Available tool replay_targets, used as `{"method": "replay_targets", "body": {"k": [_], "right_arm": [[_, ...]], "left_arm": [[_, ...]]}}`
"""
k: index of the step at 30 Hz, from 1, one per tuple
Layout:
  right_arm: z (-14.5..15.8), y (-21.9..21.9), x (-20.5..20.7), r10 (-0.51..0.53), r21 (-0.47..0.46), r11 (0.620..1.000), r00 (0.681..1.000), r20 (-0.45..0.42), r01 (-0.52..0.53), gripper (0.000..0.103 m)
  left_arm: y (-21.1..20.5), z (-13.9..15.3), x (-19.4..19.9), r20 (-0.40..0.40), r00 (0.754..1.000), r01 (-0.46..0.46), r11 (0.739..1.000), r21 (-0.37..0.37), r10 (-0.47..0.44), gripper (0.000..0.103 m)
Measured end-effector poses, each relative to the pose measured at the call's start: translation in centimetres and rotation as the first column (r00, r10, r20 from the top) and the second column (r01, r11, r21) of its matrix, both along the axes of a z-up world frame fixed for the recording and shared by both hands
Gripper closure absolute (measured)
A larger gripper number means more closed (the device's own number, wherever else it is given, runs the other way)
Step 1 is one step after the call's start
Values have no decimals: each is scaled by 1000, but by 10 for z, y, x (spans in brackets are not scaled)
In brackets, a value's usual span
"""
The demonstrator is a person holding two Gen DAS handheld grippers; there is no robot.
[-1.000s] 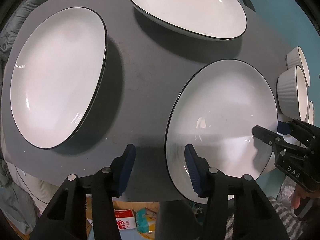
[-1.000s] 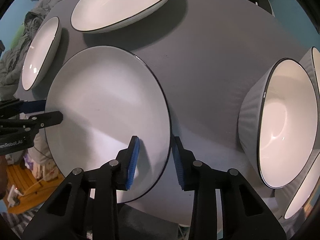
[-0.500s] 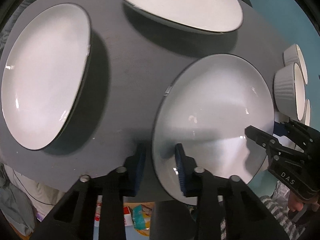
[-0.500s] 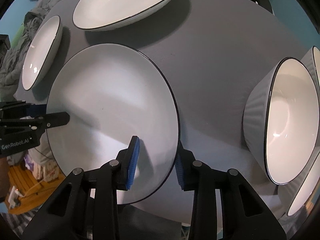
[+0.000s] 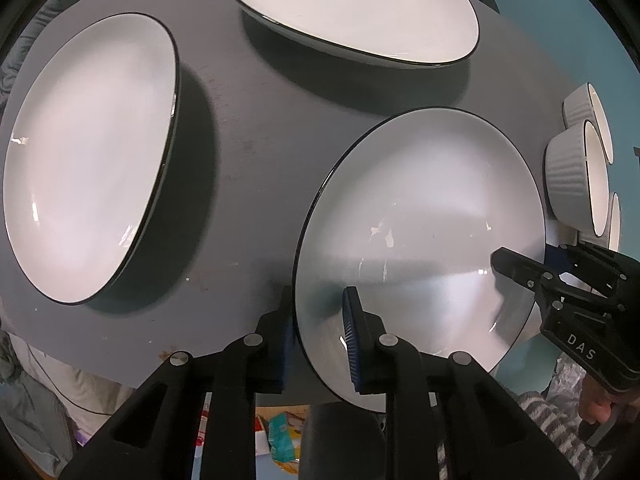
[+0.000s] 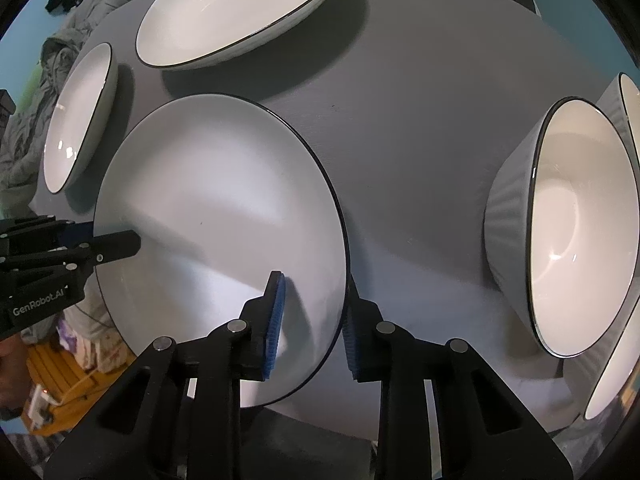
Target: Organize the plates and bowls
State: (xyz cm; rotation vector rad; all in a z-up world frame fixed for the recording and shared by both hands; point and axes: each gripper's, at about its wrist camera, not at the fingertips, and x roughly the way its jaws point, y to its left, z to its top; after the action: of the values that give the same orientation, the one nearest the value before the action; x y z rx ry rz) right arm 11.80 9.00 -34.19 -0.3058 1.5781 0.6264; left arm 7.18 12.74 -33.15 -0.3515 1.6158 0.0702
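Observation:
A round white plate with a black rim (image 5: 424, 216) (image 6: 216, 208) is lifted and tilted above the grey table. My left gripper (image 5: 318, 340) is shut on its near left rim. My right gripper (image 6: 310, 320) straddles the plate's right rim with its jaws apart; its fingers also show in the left wrist view (image 5: 516, 268). Two more white plates lie on the table, one at the left (image 5: 88, 152) (image 6: 78, 116) and one at the back (image 5: 352, 8) (image 6: 240, 8). Ribbed white bowls (image 5: 576, 176) (image 6: 564, 224) stand at the right.
The round grey table (image 5: 248, 112) (image 6: 420, 128) ends close below the grippers. Clutter lies on the floor beneath its front edge (image 5: 280, 440). Grey bedding (image 6: 60, 56) lies beyond the table's left side.
My left gripper closed onto the plate's left rim and the plate rose and tilted. My right gripper stayed astride the right rim with its jaws apart.

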Motion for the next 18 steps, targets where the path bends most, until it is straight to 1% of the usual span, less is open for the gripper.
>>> {"method": "replay_targets", "body": {"k": [1, 5, 6, 9, 10, 18], "right_arm": [[-1, 0, 0, -4, 0, 1000, 1000, -4, 4, 78], [-2, -1, 2, -19, 1, 1000, 1000, -20, 19, 80], [2, 0, 5, -17, 1, 1000, 1000, -20, 17, 80], [3, 0, 10, -13, 4, 1000, 1000, -26, 13, 81], [5, -1, 12, -12, 5, 1000, 1000, -26, 12, 81], [14, -2, 20, -9, 13, 1000, 1000, -23, 9, 83]], "left_arm": [[-2, -3, 1, 1, 1000, -2, 1000, -1, 2, 82], [20, -7, -9, 5, 1000, -8, 1000, -11, 8, 82], [25, -8, -11, 4, 1000, -9, 1000, -13, 9, 82], [33, -13, -15, -4, 1000, -16, 1000, -17, 16, 82], [38, -10, -16, -5, 1000, -19, 1000, -19, 19, 83], [67, -15, -27, 17, 1000, -17, 1000, -7, 17, 83]]}}
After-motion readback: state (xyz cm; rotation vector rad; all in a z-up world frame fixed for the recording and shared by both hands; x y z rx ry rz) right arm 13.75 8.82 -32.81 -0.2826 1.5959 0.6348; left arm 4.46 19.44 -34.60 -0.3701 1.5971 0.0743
